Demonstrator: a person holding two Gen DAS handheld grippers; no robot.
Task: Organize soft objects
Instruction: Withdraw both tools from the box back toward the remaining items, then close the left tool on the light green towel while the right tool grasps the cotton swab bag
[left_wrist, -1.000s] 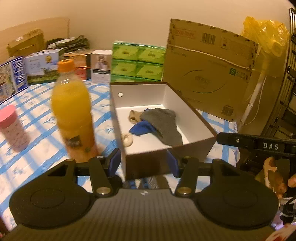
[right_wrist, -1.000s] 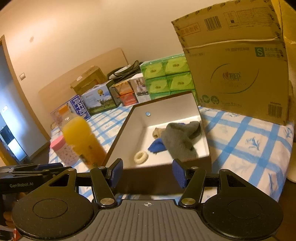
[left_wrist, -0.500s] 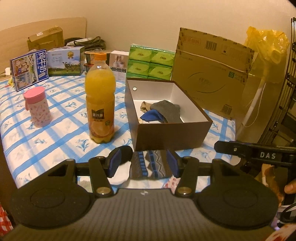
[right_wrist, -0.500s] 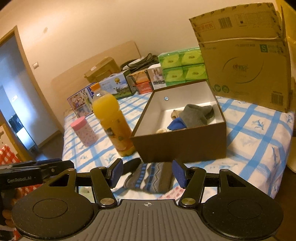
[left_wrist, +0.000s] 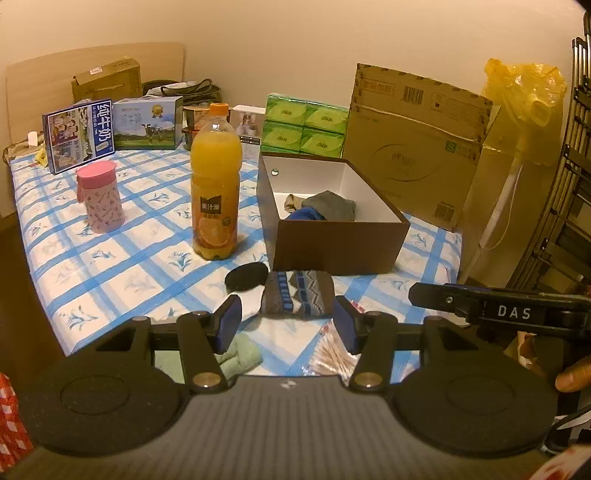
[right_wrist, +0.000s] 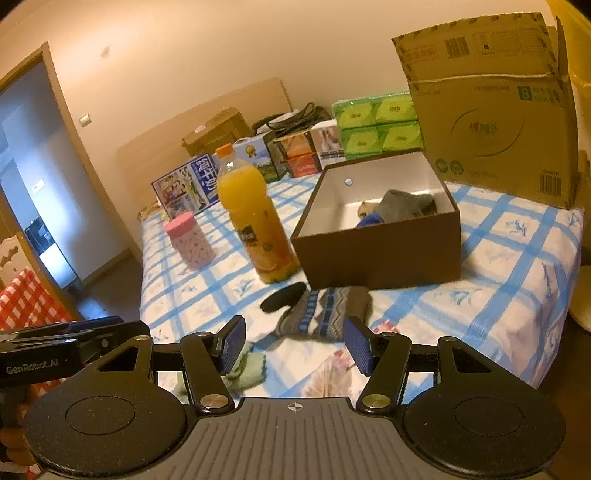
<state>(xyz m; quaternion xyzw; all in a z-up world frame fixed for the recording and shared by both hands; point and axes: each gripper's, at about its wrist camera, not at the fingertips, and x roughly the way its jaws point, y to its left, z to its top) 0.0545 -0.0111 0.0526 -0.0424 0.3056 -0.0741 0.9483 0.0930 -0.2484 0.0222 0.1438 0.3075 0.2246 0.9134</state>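
Now both grippers sit farther back from the brown box (left_wrist: 340, 240) than a second ago, so the soft pieces at the bed's near edge show: a knitted patterned sock (left_wrist: 297, 299), a flat black pad (left_wrist: 246, 276) and a pale green cloth (left_wrist: 240, 356). The left gripper (left_wrist: 287, 325) and right gripper (right_wrist: 295, 341) are both spread apart, holding nothing. Grey and blue socks lie limp inside the rigid box, so I judge the knitted sock is next.

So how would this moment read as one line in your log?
left gripper: open, empty | right gripper: open, empty | patterned sock: on bed, outside box | grey sock: in box
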